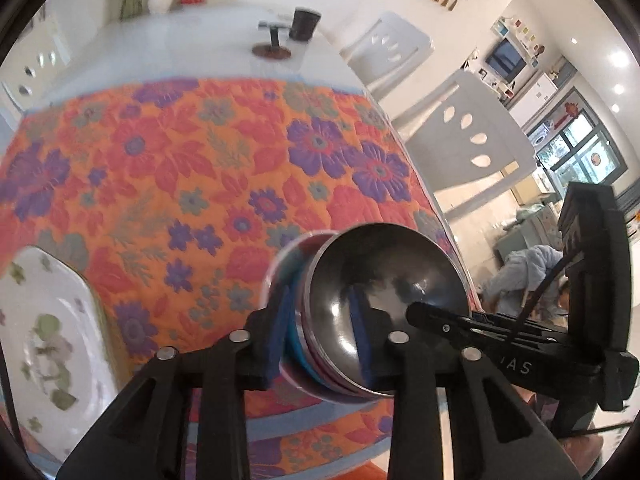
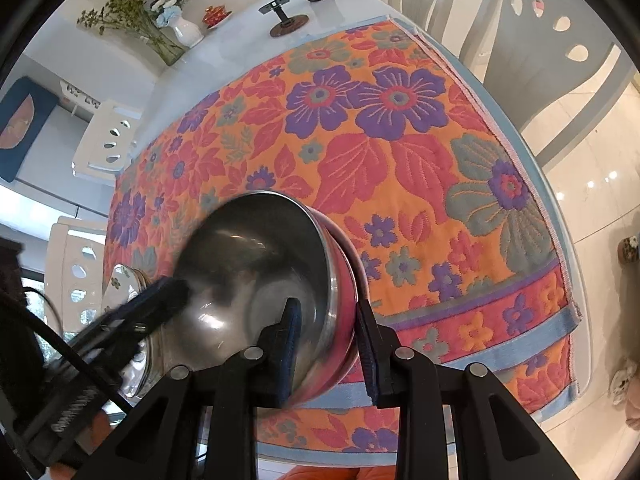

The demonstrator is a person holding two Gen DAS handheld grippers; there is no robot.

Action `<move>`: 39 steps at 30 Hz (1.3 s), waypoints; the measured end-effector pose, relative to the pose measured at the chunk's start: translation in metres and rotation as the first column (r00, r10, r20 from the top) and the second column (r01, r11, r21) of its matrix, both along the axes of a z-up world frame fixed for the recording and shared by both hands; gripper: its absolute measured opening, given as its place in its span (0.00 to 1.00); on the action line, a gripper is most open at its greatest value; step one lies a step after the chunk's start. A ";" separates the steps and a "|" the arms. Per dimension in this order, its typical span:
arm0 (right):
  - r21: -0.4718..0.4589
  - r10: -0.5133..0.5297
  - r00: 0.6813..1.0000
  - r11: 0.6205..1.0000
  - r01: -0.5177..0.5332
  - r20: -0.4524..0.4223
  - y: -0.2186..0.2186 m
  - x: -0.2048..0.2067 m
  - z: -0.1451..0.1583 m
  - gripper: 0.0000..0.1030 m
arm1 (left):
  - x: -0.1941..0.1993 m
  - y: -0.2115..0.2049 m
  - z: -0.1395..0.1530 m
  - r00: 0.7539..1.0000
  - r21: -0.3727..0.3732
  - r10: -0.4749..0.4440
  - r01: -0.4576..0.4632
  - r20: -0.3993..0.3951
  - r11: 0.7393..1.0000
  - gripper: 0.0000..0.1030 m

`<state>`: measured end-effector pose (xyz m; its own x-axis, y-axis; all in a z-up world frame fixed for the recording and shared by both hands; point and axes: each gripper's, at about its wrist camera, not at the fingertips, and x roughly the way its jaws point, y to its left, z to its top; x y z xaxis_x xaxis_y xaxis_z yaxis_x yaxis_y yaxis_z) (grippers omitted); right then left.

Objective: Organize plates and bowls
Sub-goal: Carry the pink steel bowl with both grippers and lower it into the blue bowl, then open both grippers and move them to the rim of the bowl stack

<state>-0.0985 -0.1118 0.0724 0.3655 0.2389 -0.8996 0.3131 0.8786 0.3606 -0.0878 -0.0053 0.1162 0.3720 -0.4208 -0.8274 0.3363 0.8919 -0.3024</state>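
A stack of steel bowls (image 1: 372,320), shiny inside with pink and blue outer walls, sits low in the centre of both wrist views, over the near edge of a floral cloth (image 1: 192,168) in orange, red and purple. The left gripper (image 1: 320,336) grips the rim on one side: one blue pad (image 1: 280,332) lies against the outer wall, the other inside the top bowl. The right gripper (image 2: 330,344) clamps the opposite rim the same way, one pad inside, one against the pink wall, jaws narrow. In the left view, the right gripper's black body reaches in from the lower right.

A white plate with green flowers (image 1: 44,328) lies on the cloth at the lower left of the left view. Whether the stack touches the cloth cannot be told.

Beyond the cloth, on the bare white table (image 1: 192,44) near the top of the frame, stand a dark cup (image 1: 304,24), a small dark stand (image 1: 274,40) and a white vase (image 2: 186,30) of flowers. White chairs (image 1: 468,136) surround the table.
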 end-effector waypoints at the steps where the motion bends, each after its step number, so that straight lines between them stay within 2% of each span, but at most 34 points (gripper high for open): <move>1: -0.006 0.009 1.000 1.000 -0.009 0.010 0.000 -0.001 0.000 0.27 | -0.001 0.001 0.002 1.000 0.006 -0.008 0.008 0.008 1.000 0.28; 5: -0.027 0.031 0.999 0.999 -0.030 0.043 0.006 -0.009 0.000 0.28 | -0.003 0.000 -0.006 1.000 0.027 -0.022 0.022 -0.002 0.999 0.28; 9: -0.092 0.049 0.993 0.995 -0.039 0.106 0.014 -0.014 -0.001 0.30 | -0.009 0.002 -0.015 1.000 0.041 -0.018 0.019 -0.019 0.999 0.28; 16: -0.006 0.012 0.990 1.000 -0.011 0.141 0.008 -0.025 0.014 0.30 | -0.021 0.015 -0.001 1.000 0.021 -0.007 0.007 0.016 1.000 0.28; 21: -0.010 0.013 0.981 1.000 -0.011 0.192 0.015 -0.036 0.039 0.33 | -0.033 0.030 0.010 1.000 -0.019 0.012 -0.011 0.022 1.000 0.28; 24: -0.031 0.011 0.981 1.000 -0.005 0.193 0.024 -0.041 0.037 0.34 | -0.041 0.039 0.013 0.999 -0.038 0.028 -0.027 0.020 0.999 0.28; 28: -0.086 0.006 0.984 0.996 0.009 0.176 0.034 -0.051 0.019 0.34 | -0.054 0.047 0.013 0.999 -0.039 0.032 -0.031 0.022 0.999 0.28; 31: -0.079 0.009 0.988 0.997 0.004 0.157 0.041 -0.057 0.009 0.34 | -0.062 0.049 0.015 0.999 -0.034 0.029 -0.028 0.026 0.999 0.28; 33: -0.068 0.005 0.985 0.998 0.006 0.171 0.043 -0.063 0.013 0.34 | -0.068 0.050 0.020 0.999 -0.039 0.026 -0.025 0.041 0.999 0.28; 35: -0.100 0.016 0.981 0.995 0.004 0.194 0.047 -0.068 0.027 0.34 | -0.071 0.051 0.025 0.998 -0.041 0.028 -0.025 0.055 0.999 0.28; 36: -0.117 0.022 0.980 0.993 0.002 0.200 0.049 -0.070 0.033 0.37 | -0.072 0.051 0.028 0.998 -0.042 0.029 -0.027 0.061 0.999 0.28; 38: -0.157 0.035 0.976 0.988 -0.001 0.213 0.050 -0.072 0.048 0.51 | -0.072 0.051 0.030 0.998 -0.052 0.033 -0.030 0.060 0.998 0.29; 39: -0.174 0.038 0.973 0.985 0.002 0.226 0.051 -0.074 0.054 0.57 | -0.072 0.051 0.030 0.998 -0.056 0.035 -0.032 0.056 0.998 0.33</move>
<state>-0.1730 -0.0606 0.1267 0.5621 0.0965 -0.8214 0.2236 0.9385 0.2632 -0.1594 0.0455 0.1466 0.4327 -0.4513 -0.7805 0.3243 0.8857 -0.3323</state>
